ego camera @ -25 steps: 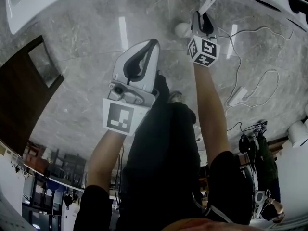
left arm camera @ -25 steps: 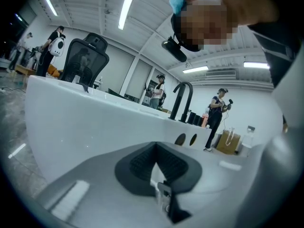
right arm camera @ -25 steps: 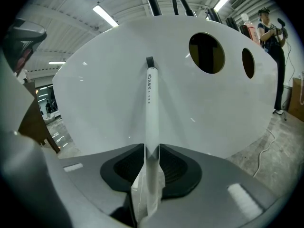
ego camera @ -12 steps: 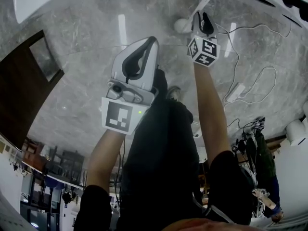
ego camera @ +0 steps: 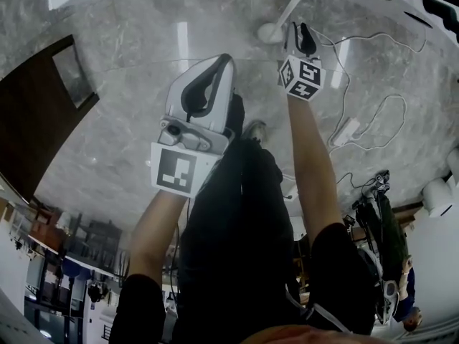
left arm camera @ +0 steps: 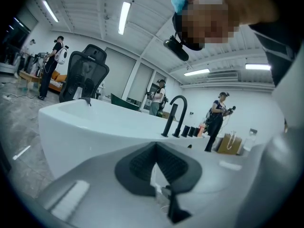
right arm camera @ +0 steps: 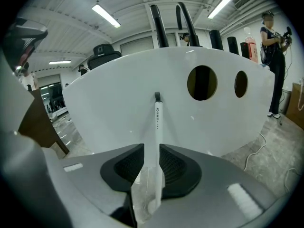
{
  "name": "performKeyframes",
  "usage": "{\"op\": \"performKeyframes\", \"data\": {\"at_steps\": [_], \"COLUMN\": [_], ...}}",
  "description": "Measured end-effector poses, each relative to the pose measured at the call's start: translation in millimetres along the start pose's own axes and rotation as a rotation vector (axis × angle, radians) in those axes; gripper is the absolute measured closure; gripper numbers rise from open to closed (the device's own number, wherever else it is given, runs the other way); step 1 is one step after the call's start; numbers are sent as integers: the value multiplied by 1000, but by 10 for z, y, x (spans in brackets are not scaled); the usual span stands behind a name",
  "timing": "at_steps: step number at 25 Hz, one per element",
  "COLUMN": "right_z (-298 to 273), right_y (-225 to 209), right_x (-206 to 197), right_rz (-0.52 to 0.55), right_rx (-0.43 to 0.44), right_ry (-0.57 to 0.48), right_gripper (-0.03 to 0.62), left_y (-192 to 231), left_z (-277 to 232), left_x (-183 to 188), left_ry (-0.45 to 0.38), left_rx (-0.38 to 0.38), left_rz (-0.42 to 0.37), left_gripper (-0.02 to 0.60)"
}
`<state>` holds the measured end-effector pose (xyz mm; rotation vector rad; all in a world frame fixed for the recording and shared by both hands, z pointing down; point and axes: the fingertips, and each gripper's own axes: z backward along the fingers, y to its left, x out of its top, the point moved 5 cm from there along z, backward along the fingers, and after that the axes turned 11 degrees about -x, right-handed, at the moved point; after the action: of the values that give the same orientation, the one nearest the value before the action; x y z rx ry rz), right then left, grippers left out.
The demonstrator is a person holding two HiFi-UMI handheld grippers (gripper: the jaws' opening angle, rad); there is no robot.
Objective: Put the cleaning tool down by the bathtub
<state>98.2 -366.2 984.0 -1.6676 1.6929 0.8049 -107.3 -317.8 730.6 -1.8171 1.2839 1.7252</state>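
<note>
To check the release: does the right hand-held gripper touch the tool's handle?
Cannot tell. Right gripper view: the handle stands between parted jaws, clear of one pad but meeting the other's edge.

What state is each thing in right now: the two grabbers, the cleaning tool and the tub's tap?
Cleaning tool: leaning against the bathtub, head on the floor, not clamped.
Right gripper: jaws apart, the tool's handle showing in the gap.
Left gripper: jaws together, nothing between them.
Tap: no water coming out.
</note>
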Motion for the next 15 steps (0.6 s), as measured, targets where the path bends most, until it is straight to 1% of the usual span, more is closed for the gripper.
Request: {"op": "performKeyframes", "data": {"at_steps": [9, 15], "right_z": [654, 1117], "right_y": [24, -51], "right_x": [311, 518], "right_rz": [-4, -15], "right_rx": [-7, -21], "right_ry": [8, 7], "right_gripper": [500, 503], "left_y": [-337, -665], "left_z": [361, 572], "left_x": [460, 811], "left_ry": [-35, -74], "left_rx": [8, -9], "left_rz": [5, -23], "left_gripper": [574, 574]}}
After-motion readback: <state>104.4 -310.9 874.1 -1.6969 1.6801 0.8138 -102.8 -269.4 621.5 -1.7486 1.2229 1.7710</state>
